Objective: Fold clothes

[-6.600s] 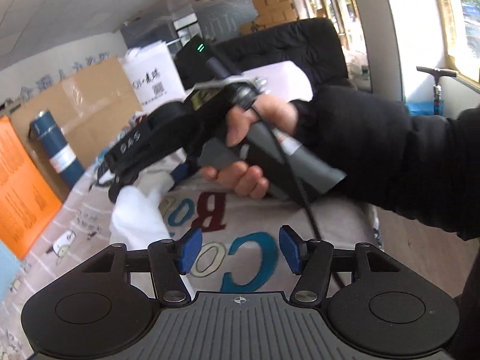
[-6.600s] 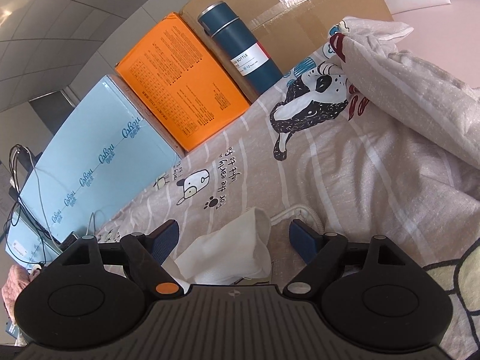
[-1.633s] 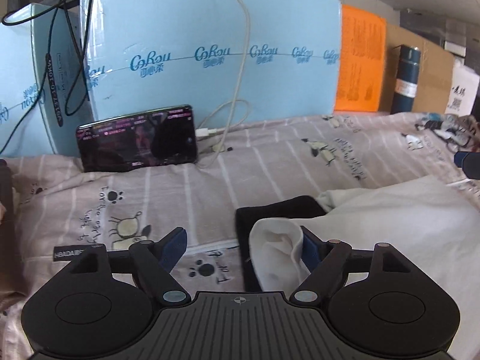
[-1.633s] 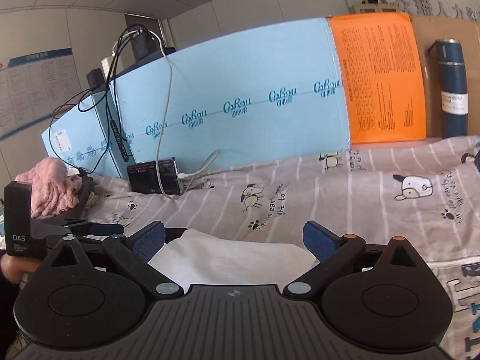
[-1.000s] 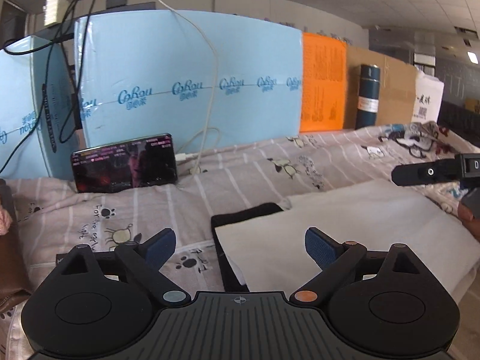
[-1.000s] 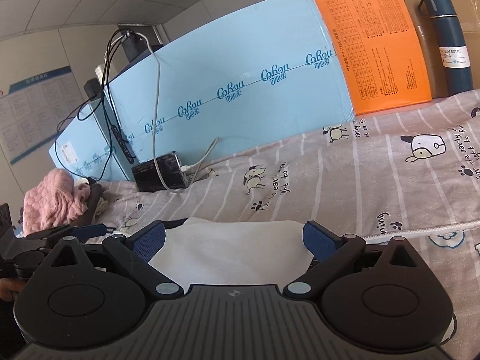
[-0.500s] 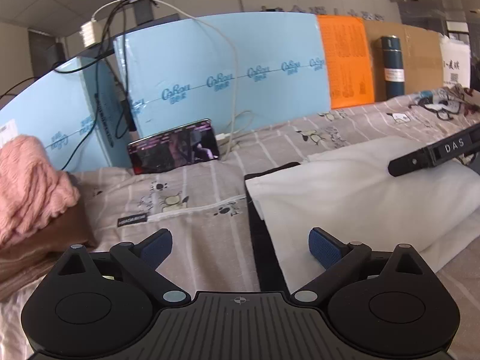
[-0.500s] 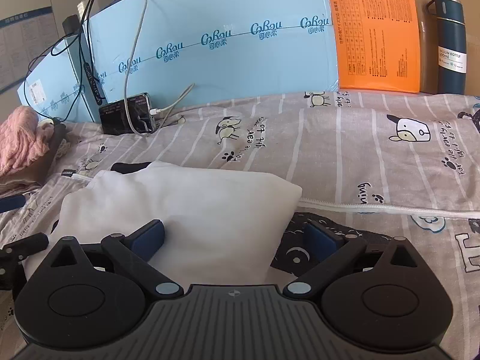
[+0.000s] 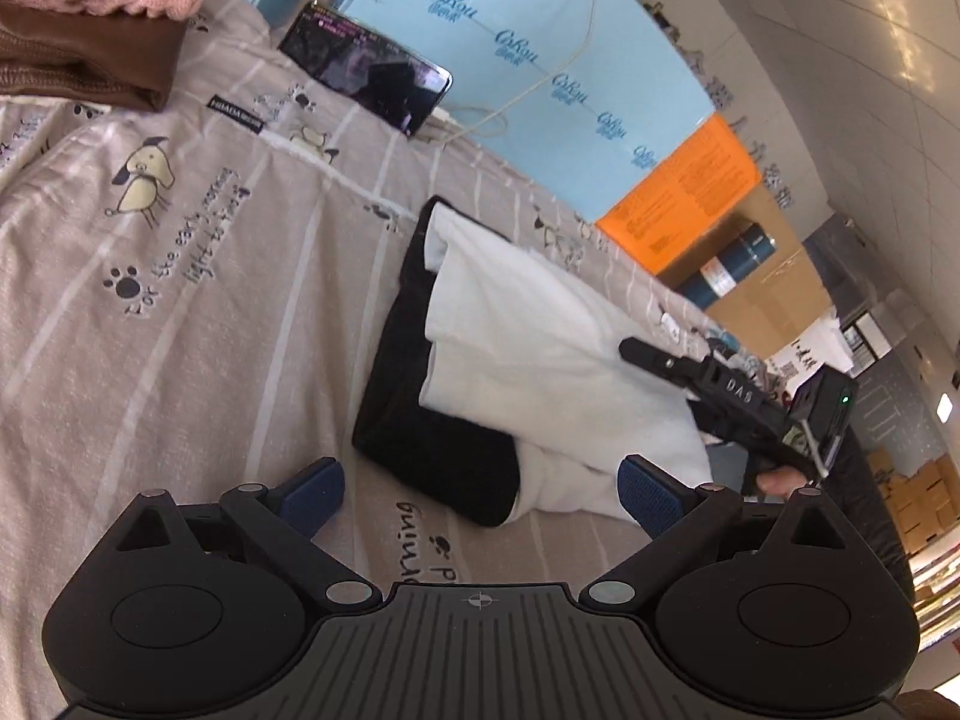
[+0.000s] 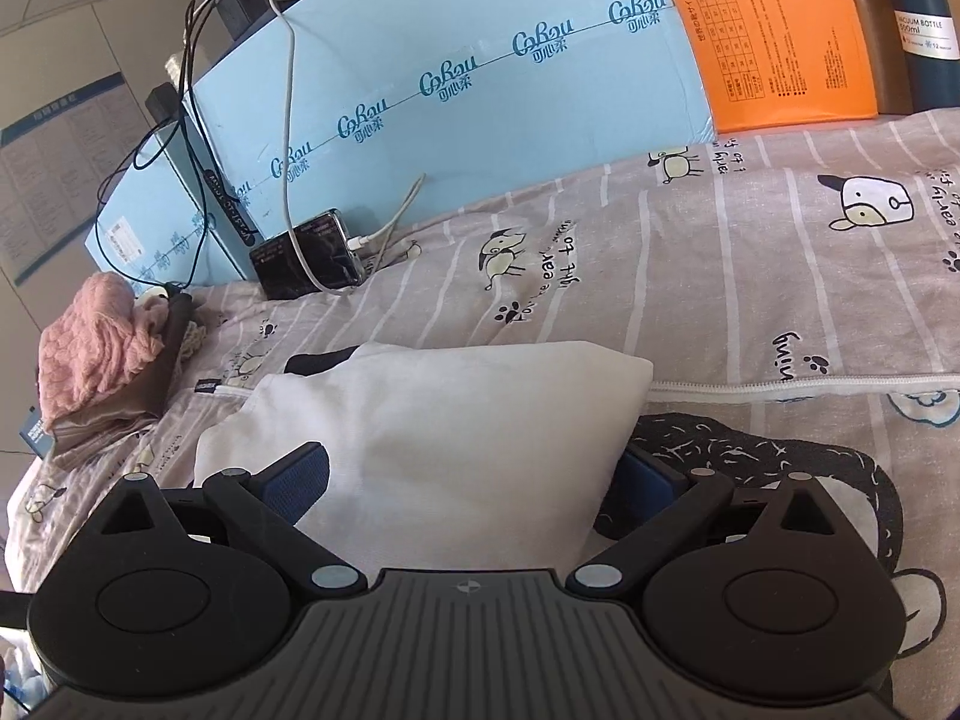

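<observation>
You are holding your left hand-held gripper [image 9: 480,483] open and empty above the bedsheet [image 9: 198,276], beside the white garment [image 9: 540,360], which is lying doubled flat over a black piece [image 9: 420,420]. Your right hand-held gripper [image 10: 474,471] is straddling the garment's near edge with jaws spread, gripping nothing, likely to press the fold flat

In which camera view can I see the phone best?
The left wrist view: the phone faces the camera there, its lit screen plain to see. In the right wrist view the phone is smaller and darker, partly crossed by a white cable.
</observation>
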Action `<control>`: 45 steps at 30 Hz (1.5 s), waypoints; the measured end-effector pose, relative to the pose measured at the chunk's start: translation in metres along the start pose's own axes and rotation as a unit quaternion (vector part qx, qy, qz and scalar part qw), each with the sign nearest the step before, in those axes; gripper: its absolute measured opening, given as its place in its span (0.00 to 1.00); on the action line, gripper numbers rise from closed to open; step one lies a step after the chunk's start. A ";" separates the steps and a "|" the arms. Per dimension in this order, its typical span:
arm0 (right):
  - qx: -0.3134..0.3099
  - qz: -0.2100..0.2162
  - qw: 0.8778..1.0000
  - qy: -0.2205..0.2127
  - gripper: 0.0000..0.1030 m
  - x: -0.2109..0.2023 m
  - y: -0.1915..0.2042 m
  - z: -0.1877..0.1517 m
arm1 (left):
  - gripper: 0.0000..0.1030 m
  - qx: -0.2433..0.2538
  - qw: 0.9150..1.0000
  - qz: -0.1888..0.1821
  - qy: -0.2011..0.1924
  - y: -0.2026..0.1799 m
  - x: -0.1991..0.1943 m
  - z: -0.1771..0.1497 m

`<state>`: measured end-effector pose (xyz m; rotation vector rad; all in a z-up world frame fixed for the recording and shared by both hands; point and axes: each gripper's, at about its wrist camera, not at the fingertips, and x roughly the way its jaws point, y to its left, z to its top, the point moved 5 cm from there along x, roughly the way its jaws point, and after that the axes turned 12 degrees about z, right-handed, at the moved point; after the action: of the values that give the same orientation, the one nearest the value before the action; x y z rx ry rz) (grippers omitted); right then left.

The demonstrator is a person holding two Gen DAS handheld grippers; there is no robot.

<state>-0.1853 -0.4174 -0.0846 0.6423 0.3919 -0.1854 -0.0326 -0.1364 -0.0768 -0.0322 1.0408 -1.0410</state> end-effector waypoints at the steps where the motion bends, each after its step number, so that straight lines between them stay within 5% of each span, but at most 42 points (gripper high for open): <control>1: 0.006 0.007 1.000 -0.001 0.97 0.000 -0.001 0.001 | 1.00 0.003 1.000 -0.004 -0.003 -0.002 0.002 -0.001; 8: 0.046 0.045 0.998 0.001 0.95 0.007 -0.002 0.006 | 1.00 -0.061 0.994 -0.089 -0.023 -0.012 0.035 0.015; 12: 0.047 0.056 0.997 -0.011 0.83 0.002 0.000 0.005 | 0.99 -0.035 0.996 -0.059 -0.063 -0.024 0.044 0.017; 14: 0.039 0.055 0.997 -0.022 0.66 -0.001 0.002 0.005 | 0.95 -0.014 0.995 -0.039 -0.086 -0.030 0.047 0.017; 19: -0.009 0.026 0.999 -0.033 0.35 -0.002 0.008 0.002 | 0.27 0.035 0.990 0.010 -0.139 -0.043 0.052 0.017; 22: -0.039 0.024 0.998 -0.043 0.22 -0.004 0.015 0.001 | 0.16 0.045 0.986 0.007 -0.160 -0.044 0.043 0.018; 27: -0.059 0.048 0.993 -0.087 0.15 -0.025 0.032 0.011 | 0.16 0.054 0.972 -0.065 -0.219 -0.070 0.019 0.026; 30: -0.066 0.053 0.989 -0.120 0.14 -0.044 0.041 0.024 | 0.16 0.091 0.965 -0.069 -0.237 -0.092 0.017 0.033; 38: -0.120 -0.037 0.970 -0.209 0.14 -0.106 0.029 0.076 | 0.16 0.171 0.945 -0.108 -0.255 -0.168 0.049 0.067; 45: -0.187 -0.132 0.934 -0.275 0.14 -0.160 -0.003 0.145 | 0.16 0.225 0.926 -0.117 -0.280 -0.245 0.094 0.106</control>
<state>-0.2884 -0.5009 0.0851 0.1394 -0.0367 -0.5196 -0.1161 -0.3841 0.0327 -0.0773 0.2690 -1.3658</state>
